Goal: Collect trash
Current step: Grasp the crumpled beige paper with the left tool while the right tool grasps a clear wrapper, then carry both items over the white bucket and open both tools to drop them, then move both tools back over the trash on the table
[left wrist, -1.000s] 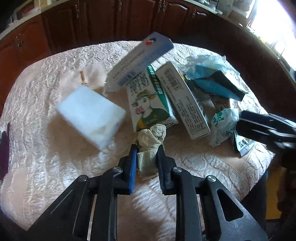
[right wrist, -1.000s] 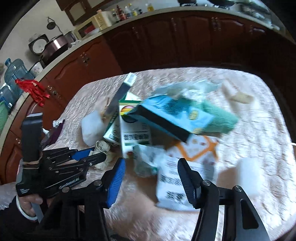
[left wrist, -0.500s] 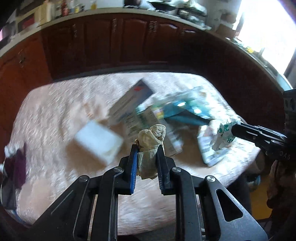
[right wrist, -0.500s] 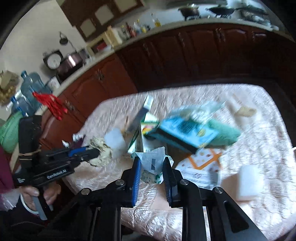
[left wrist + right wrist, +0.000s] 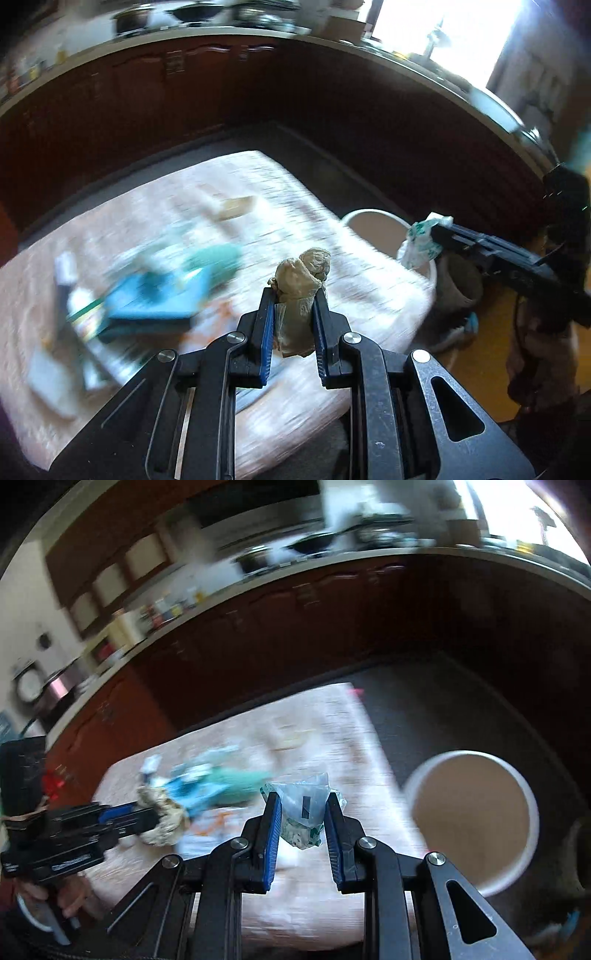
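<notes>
My left gripper (image 5: 293, 295) is shut on a crumpled tan paper wad (image 5: 303, 273) and holds it in the air above the pink quilted table (image 5: 280, 184). My right gripper (image 5: 303, 797) is shut on a crumpled clear and green-printed wrapper (image 5: 304, 812). In the left wrist view the right gripper (image 5: 432, 230) holds that wrapper (image 5: 421, 243) over the table's right edge, beside a round white bin (image 5: 369, 212). From the right wrist the bin (image 5: 469, 755) lies below and to the right, its brown inside showing. The left gripper (image 5: 155, 818) with its wad (image 5: 162, 819) hangs at the left.
A blue packet (image 5: 155, 299), a teal bag (image 5: 214, 258), a small tan scrap (image 5: 236, 206) and blurred cartons lie on the table. Dark wooden cabinets (image 5: 184, 92) curve around the back. A person's foot (image 5: 461, 328) stands on the floor by the bin.
The right gripper shut on the green-printed wrapper and lifted it. Both grippers rose and swung right, away from the pile, and the white bin has come into view.
</notes>
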Demonstrator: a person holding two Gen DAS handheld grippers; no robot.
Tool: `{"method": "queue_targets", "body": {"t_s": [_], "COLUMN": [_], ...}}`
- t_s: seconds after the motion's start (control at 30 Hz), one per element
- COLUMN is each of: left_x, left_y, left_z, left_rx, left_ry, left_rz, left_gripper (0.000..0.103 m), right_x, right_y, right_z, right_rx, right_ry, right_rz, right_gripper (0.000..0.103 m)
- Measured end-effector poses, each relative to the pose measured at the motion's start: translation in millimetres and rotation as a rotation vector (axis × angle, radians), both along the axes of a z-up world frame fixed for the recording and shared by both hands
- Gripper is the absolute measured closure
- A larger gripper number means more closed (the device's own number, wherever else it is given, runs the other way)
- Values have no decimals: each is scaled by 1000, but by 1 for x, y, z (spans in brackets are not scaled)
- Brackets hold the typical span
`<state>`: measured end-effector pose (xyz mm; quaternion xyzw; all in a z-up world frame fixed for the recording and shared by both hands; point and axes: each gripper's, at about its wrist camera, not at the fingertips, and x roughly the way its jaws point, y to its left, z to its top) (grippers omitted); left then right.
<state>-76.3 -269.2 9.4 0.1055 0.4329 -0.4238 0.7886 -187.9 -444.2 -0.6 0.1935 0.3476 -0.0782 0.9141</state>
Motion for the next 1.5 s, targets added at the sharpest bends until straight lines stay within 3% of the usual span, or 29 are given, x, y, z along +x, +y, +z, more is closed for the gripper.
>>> {"method": "queue_targets", "body": {"t_s": [0.23, 0.47, 0.53, 0.63, 0.67, 0.7, 0.73, 1.17, 1.33, 1.5], "left_x": [-1, 1, 0, -1, -2, -2, -1, 3, 3, 3], "left_y": [-103, -173, -186, -199, -202, -202, -203, -161, -144, -125], "left_z": [-10, -39, -49, -58, -60, -62, -64, -52, -45, -42], "left_rx": [-20, -10, 3, 1, -1, -3, -3, 33, 38, 34], "left_ry": [78, 166, 177, 184, 186, 191, 200, 87, 34, 5], "left_rz": [-95, -95, -95, -93, -89, -81, -77, 3, 42, 68], "left_gripper": [87, 86, 81, 60, 55, 54, 54, 54, 54, 54], "right_x": [-31, -44, -52, -52, -52, -50, -51, -55, -52, -46], "right_y": [-86, -135, -139, -147, -148, -150, -150, -136, -123, -109], "right_z": [-37, -66, -74, -84, -86, -89, -90, -94, -85, -74], "right_rx": [27, 54, 59, 60, 56, 57, 59, 73, 48, 16], "right_ry": [93, 167, 176, 194, 205, 211, 210, 194, 189, 179], "right_rz": [-222, -320, -334, -366, -374, -379, -384, -381, -377, -359], "right_gripper": [81, 81, 81, 78, 73, 62, 58, 55, 43, 43]}}
